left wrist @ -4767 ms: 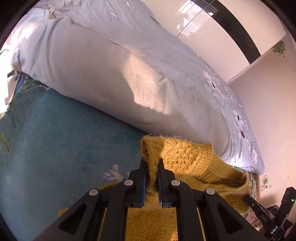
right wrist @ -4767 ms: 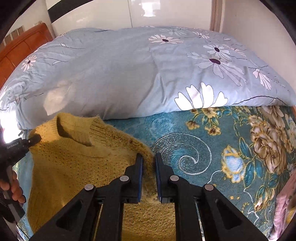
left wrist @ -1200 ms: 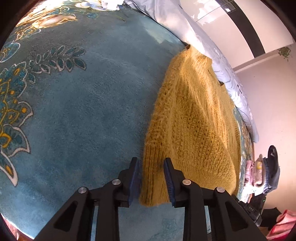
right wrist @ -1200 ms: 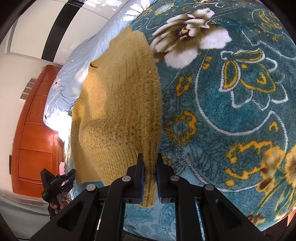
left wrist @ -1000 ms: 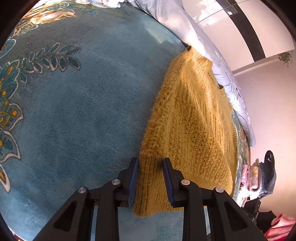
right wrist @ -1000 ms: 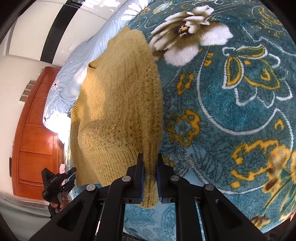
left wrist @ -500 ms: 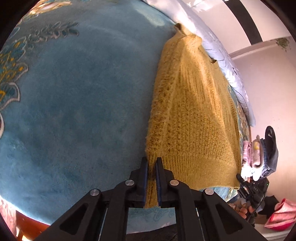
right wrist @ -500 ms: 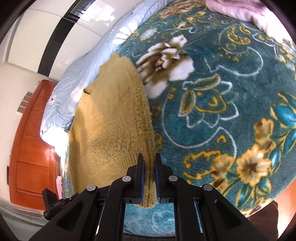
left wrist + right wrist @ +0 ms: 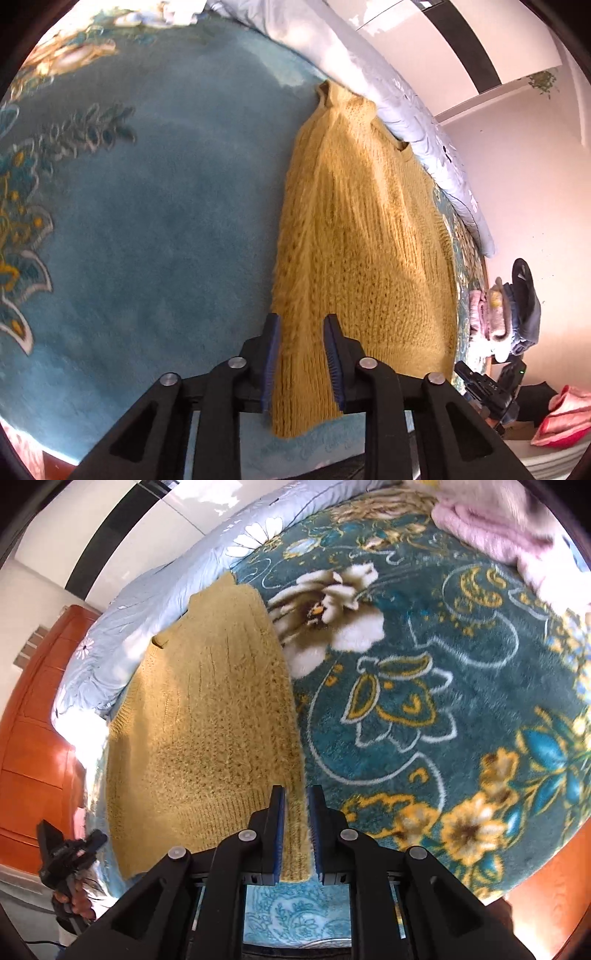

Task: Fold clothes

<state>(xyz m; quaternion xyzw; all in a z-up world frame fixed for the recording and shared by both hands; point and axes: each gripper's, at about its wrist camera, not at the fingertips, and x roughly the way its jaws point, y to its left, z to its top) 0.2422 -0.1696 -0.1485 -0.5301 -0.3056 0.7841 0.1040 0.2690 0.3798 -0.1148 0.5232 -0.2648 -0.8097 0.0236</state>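
Yellow wool — a fuzzy knitted sweater (image 9: 362, 236) lies flat on the teal flowered blanket (image 9: 424, 709), its collar up against the pale blue quilt (image 9: 140, 602) at the far side. No box or basket shows in either view.

The left gripper (image 9: 301, 358) has its jaws spread apart, one on each side of the sweater's bottom left corner, with a gap around the wool. The right gripper (image 9: 295, 830) sits at the bottom right corner; its jaws are a little apart too, and the hem lies between them — I cannot tell if they touch it.

Near the bed's right end sits a pile of clothes (image 9: 509, 310). A pink fluffy cloth (image 9: 491, 524) lies on the blanket, well apart from the sweater. An orange wooden headboard (image 9: 33, 716) stands past the quilt.
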